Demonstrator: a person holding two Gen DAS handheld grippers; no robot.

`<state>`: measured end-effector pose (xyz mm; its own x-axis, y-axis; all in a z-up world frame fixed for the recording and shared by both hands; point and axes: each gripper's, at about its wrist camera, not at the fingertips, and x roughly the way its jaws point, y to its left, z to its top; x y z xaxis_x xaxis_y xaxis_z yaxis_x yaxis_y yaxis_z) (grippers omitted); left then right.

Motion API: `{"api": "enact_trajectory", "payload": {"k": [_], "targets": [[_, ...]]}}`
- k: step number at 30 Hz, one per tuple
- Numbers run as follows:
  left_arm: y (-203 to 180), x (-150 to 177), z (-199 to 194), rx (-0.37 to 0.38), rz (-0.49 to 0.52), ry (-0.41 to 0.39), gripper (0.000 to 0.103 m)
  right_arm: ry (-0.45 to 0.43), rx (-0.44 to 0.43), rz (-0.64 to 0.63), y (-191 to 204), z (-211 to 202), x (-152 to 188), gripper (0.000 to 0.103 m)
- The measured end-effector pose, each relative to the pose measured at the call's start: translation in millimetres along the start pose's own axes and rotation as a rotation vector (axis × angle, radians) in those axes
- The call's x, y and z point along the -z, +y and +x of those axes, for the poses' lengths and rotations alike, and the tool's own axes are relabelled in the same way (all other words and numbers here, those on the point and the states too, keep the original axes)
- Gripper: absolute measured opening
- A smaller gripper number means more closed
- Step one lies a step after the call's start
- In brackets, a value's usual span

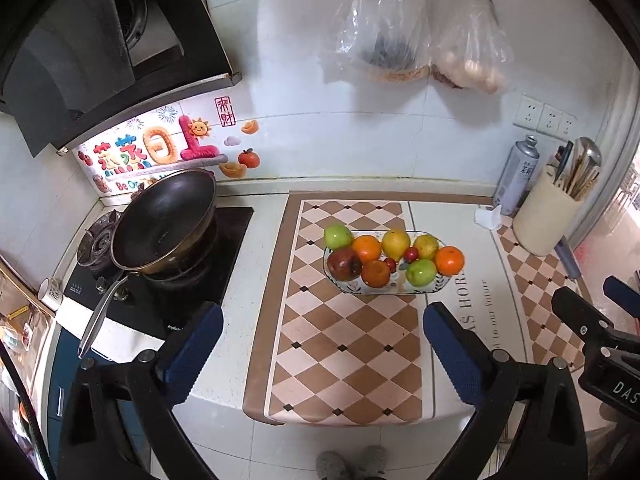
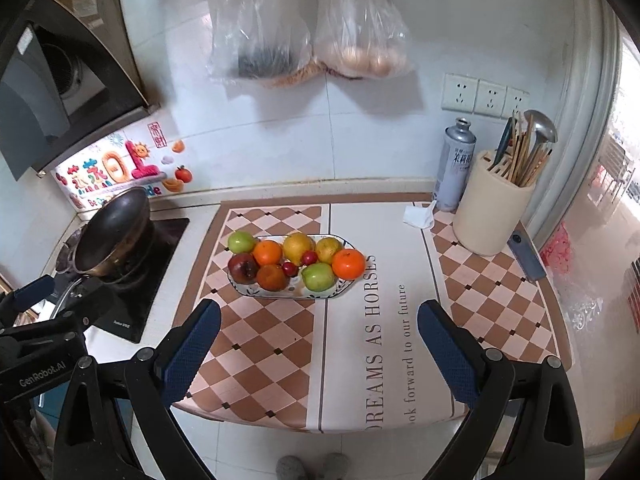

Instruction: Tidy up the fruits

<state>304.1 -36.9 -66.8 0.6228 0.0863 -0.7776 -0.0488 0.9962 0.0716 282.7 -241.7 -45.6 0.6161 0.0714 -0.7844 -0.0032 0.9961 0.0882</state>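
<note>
On the checkered mat (image 1: 340, 344) at the counter's middle sits the fruit plate (image 2: 344, 285), piled with oranges, green apples, yellow fruit and small red ones. Both the left gripper (image 1: 320, 344) and the right gripper (image 2: 318, 344) hover short of it, jaws spread wide and empty. At its nine o'clock a wok (image 1: 164, 228) tilts on the stove; at two o'clock stand a spray can (image 2: 456, 164) and utensil holder (image 2: 488, 216). Nothing blocks the approach.
</note>
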Motion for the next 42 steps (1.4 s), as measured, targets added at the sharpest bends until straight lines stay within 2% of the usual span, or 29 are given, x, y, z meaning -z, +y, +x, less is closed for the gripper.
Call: {"api": "enact_trajectory", "payload": {"k": [6, 18, 42], "targets": [[0.0, -4.2, 19.8, -0.004, -0.003, 0.033, 0.103, 0.032, 0.010, 0.007, -2.6, 22.5, -2.1, 0.101], [-0.3, -5.6, 28.6, 0.005, -0.018, 0.046, 0.103, 0.039, 0.002, -0.005, 1.1, 24.9, -3.1, 0.101], [-6.8, 3.8, 15.1, 0.035, -0.027, 0.039, 0.103, 0.030, -0.012, -0.007, 0.5, 9.5, 4.7, 0.101]]}}
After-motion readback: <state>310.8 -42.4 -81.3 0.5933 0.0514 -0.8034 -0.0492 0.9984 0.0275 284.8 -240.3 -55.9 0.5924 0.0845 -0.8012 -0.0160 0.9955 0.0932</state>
